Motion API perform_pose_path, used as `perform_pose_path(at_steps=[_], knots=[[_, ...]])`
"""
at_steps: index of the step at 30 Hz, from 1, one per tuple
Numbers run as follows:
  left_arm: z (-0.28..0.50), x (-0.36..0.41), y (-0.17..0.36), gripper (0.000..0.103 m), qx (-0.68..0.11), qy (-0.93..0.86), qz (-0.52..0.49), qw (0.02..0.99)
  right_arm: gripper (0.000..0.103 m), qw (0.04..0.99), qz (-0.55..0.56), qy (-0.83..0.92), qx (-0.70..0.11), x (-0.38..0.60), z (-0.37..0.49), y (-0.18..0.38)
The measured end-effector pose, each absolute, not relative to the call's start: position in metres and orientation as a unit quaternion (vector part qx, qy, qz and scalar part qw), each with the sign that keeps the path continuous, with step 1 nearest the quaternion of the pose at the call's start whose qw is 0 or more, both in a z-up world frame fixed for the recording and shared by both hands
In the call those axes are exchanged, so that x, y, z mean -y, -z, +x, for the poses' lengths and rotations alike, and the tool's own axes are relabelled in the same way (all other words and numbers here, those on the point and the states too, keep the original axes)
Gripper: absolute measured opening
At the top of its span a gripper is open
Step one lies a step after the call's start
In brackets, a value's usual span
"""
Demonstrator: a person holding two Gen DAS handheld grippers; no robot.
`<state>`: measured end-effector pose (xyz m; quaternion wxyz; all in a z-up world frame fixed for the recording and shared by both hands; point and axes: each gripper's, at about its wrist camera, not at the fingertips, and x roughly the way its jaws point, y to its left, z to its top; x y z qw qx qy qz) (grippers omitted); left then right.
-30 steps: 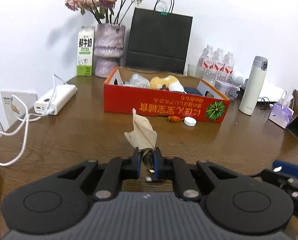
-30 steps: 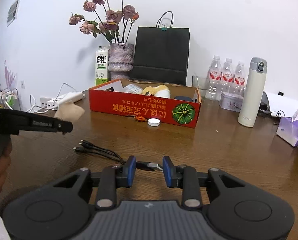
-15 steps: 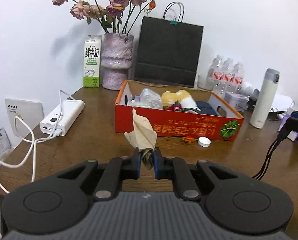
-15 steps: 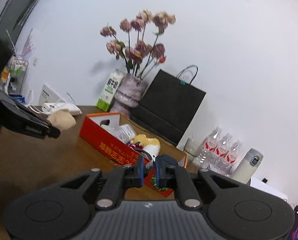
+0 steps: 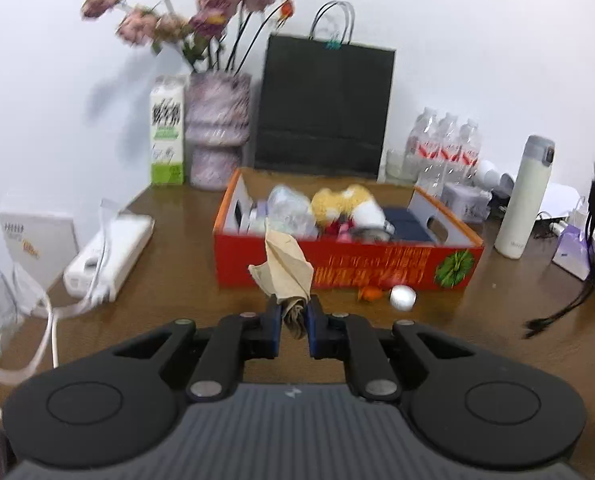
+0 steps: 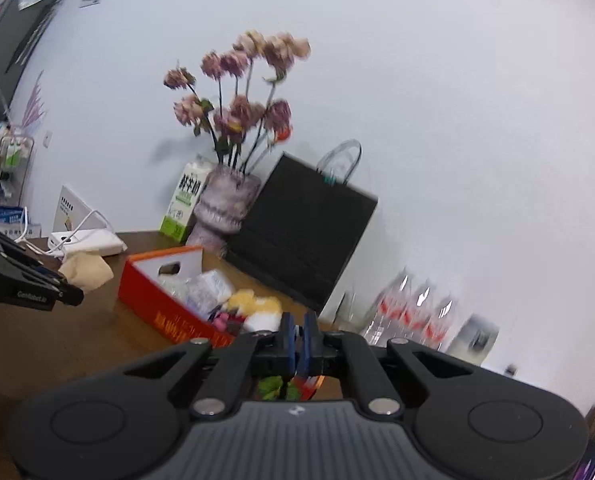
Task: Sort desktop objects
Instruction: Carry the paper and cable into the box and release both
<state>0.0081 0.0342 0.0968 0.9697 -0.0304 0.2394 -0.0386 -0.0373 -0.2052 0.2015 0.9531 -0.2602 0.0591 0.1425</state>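
The left tool pinches one crumpled brown tissue above the counter, near one red box. The right tool, fingers nearly together, dangles one black cable.

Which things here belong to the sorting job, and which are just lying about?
Part of the job:
left gripper, shut on the crumpled brown paper
right gripper, holding the black cable
red box of collected items
white cap on the table

Just lying about:
flower vase
milk carton
black paper bag
water bottles
white flask
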Motion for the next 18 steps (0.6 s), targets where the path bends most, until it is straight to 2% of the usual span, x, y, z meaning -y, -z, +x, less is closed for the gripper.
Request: perform_pose_path(at_steps=[5, 12, 15, 18], knots=[[0.046, -0.038, -0.134, 0.013, -0.224, 0.058, -0.027, 0.973, 0.003, 0.944, -0.299, -0.141, -0.021, 0.191, -0.013, -0.239], [0.114, -0.041, -0.166, 0.013, -0.244, 0.068, -0.04, 0.967, 0.003, 0.948, -0.267, -0.176, -0.009, 0.177, 0.043, -0.313], [0.152, -0.036, -0.165, 0.013, -0.275, 0.087, -0.045, 0.956, 0.003, 0.951, -0.224, -0.207, -0.05, 0.17, 0.086, -0.323], [0.197, -0.024, -0.135, 0.014, -0.329, 0.117, -0.041, 0.936, 0.002, 0.948, -0.173, -0.233, -0.131, 0.159, 0.149, -0.292]])
